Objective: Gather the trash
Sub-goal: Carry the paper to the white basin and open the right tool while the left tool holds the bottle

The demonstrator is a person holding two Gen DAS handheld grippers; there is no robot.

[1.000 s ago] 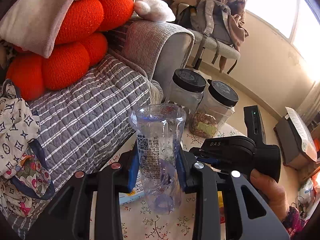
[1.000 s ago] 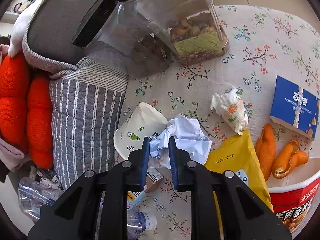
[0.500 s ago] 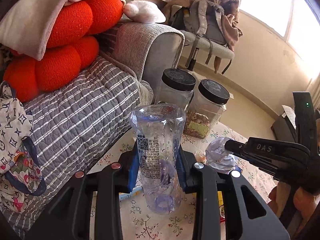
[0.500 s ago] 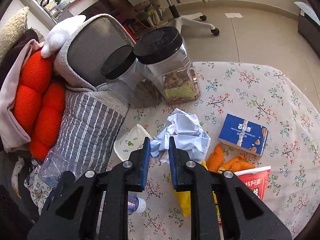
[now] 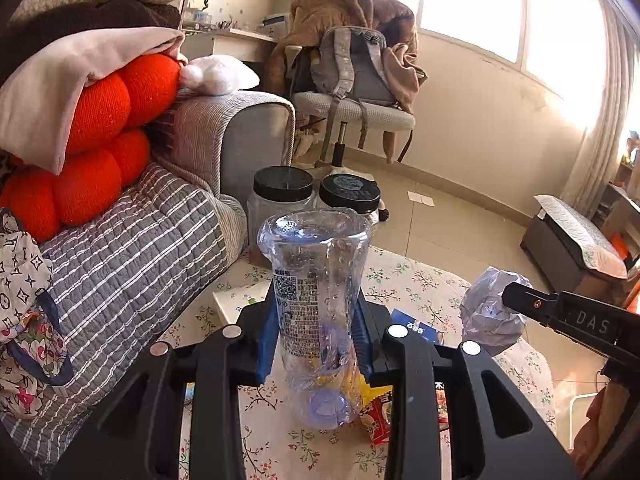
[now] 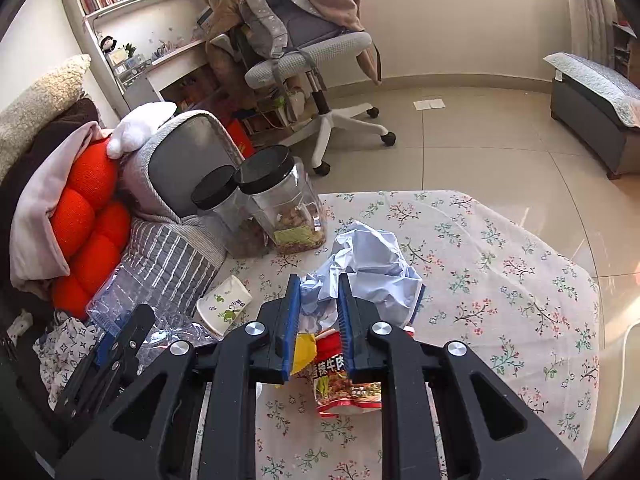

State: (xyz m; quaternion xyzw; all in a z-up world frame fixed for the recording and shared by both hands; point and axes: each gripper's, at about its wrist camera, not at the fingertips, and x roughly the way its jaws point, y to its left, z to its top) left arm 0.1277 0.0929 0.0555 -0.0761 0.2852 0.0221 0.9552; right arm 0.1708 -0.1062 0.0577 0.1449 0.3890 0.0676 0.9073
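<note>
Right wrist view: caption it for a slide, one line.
Right gripper lifts crumpled paper above the floral table, over a red noodle cup.

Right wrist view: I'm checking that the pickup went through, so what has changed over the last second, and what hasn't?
The right gripper, shut on the crumpled paper, has lifted it clear of the floral table; more of the room now shows. Nothing was newly grasped or released. The left gripper stays clamped on the plastic bottle. The paper cup and the two jars remain in place.
</note>
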